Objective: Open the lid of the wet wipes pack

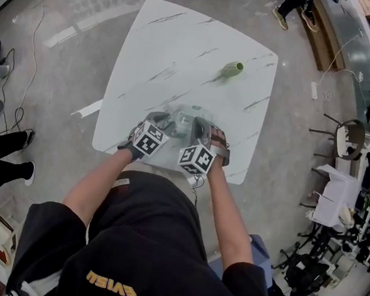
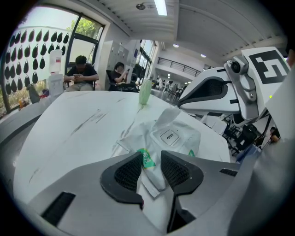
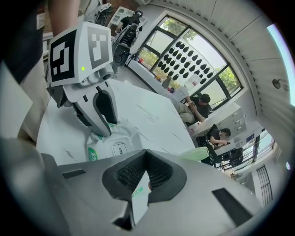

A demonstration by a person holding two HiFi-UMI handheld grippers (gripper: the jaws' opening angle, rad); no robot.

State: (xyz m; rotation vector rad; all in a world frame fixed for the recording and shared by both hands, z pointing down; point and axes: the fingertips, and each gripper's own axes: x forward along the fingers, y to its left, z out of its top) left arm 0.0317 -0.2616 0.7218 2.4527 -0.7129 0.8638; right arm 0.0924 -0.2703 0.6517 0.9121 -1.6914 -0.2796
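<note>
Anchor the wet wipes pack [image 2: 138, 133] with the left tool [image 2: 152, 159] pinching its near edge, then pull slowly with the right tool [image 3: 146, 161], clamped on a thin white flap [image 3: 138, 203].

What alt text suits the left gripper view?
The left gripper pinches the near edge of a crumpled white plastic wet wipes pack, its lid shut, on a white marble-pattern table. A pale green bottle stands behind.

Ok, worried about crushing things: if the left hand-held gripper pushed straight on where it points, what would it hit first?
The wipes pack itself: the left hand-held gripper pinches its near edge, and the lid lies just ahead. The green bottle looks farther off.
</note>
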